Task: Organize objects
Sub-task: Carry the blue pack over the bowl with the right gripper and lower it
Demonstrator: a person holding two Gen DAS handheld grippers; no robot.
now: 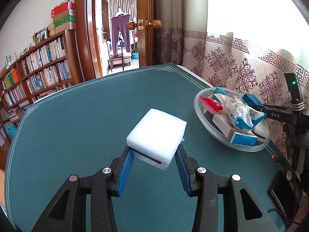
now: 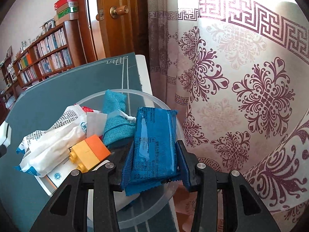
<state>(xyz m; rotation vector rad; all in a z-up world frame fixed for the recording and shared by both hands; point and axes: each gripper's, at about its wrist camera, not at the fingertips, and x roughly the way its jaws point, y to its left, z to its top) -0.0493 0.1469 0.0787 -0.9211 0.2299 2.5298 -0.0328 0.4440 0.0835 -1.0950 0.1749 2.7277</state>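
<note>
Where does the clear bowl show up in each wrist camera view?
Left wrist: clear bowl at right, on the green table, near the curtain.
Right wrist: clear bowl lower centre, beneath the right gripper holding a blue packet.
Shared landmark: the patterned curtain.

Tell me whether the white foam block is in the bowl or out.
Out: the white foam block sits on the green table, left of the bowl.

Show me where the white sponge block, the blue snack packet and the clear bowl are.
white sponge block [image 1: 157, 129], left wrist view, top face.
blue snack packet [image 2: 154, 145], right wrist view, middle of wrapper.
clear bowl [image 1: 204, 123], left wrist view, near rim.
</note>
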